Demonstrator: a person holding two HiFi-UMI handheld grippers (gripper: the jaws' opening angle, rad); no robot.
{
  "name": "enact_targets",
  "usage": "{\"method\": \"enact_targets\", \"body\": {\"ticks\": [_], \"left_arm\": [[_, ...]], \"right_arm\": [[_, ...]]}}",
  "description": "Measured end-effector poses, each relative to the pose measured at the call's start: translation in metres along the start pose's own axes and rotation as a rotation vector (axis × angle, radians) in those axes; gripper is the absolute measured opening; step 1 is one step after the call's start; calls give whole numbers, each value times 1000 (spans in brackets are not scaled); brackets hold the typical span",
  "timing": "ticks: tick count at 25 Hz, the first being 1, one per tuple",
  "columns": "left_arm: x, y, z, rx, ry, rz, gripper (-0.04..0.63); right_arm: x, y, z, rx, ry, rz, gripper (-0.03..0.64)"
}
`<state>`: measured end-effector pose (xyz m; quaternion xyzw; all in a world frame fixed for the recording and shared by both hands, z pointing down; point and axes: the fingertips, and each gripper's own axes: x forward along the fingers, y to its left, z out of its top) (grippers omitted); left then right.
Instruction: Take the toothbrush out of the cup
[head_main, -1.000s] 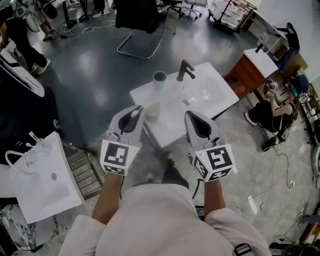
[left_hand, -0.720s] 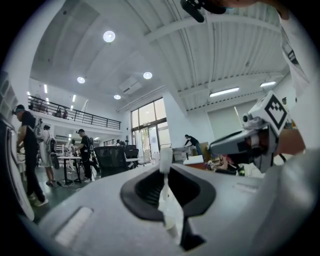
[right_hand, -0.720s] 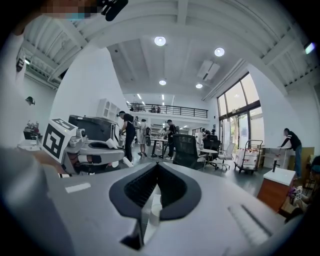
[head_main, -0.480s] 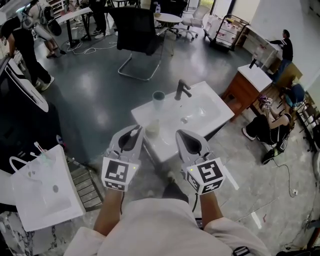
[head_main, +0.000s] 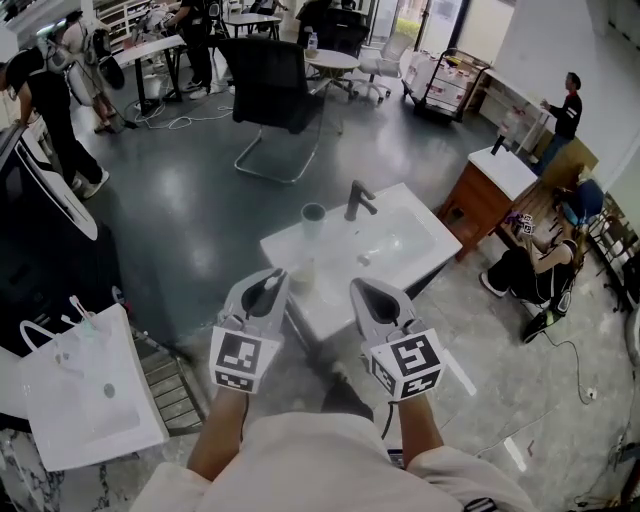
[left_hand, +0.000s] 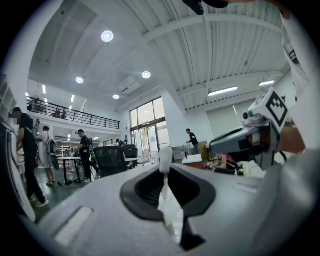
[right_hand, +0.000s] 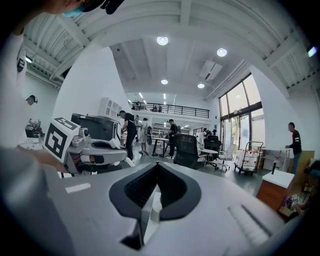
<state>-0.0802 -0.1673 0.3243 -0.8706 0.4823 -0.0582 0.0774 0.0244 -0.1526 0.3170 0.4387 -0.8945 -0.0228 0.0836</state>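
Your left gripper (head_main: 266, 290) has its fingers closed almost all the way on the toothbrush (left_hand: 164, 155), a thin white stick pinched between them with its head showing past the tips. It looks clear of any cup already. A pale cup (head_main: 302, 273) sits on the near corner of the white sink (head_main: 405, 250), just beyond the left gripper, and a darker cup (head_main: 313, 213) stands further back beside the faucet (head_main: 357, 198); I cannot tell which one the brush belongs to. Your right gripper (head_main: 361, 289) hangs alongside, fingers together on nothing.

I'd judge the lift done, so the job now is to carry the brush off cleanly. Hold the pinch firm, since the handle is slim and could swivel, and hold the gripper level so the brush doesn't slide. If you set it down, pick a bare part of the sink's surface, away from the pale cup, which could tip if nudged.

Nothing stands between the grippers and the sink. A black chair (head_main: 272, 85) and some people are well behind it, a white bag (head_main: 85, 390) is at your left, and a wooden cabinet (head_main: 478, 205) is at the right
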Motion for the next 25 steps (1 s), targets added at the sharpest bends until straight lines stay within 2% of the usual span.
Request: {"method": "enact_targets", "body": {"ticks": [10, 25], "left_arm": [[3, -2, -11, -7, 14, 3, 18], [30, -8, -10, -17, 33, 18, 18]], "right_arm": [[7, 1, -13, -4, 25, 13, 6], [15, -30, -19, 2, 45, 28, 6]]}}
